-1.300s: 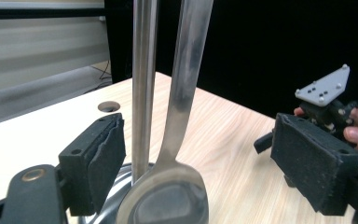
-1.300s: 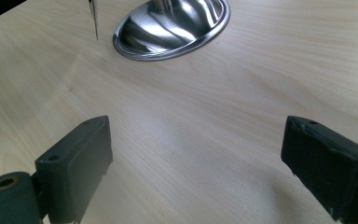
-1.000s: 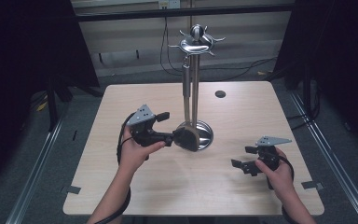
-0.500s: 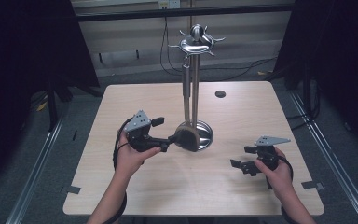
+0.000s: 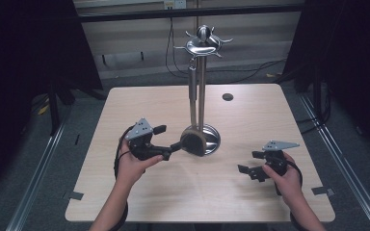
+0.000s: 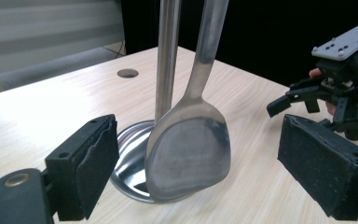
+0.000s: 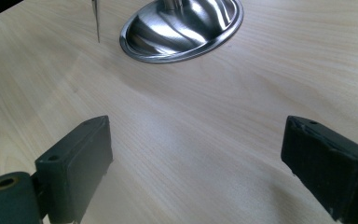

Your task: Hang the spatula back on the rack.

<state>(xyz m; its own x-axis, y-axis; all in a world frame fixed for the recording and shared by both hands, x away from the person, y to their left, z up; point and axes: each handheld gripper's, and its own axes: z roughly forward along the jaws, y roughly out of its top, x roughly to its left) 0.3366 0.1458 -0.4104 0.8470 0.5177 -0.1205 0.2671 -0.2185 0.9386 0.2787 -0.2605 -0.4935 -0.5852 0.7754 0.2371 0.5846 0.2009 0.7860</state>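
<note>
A shiny steel spatula [image 6: 189, 154] is hung from the stand [image 5: 201, 86], flanked by the left gripper's [image 6: 200, 163] open fingers; the right gripper's [image 7: 205, 163] fingers are spread over bare tabletop [image 5: 192, 192].

Hanging steel spatula [image 6: 189, 154] between the wide-apart tool [image 6: 200, 168] jaws
</note>
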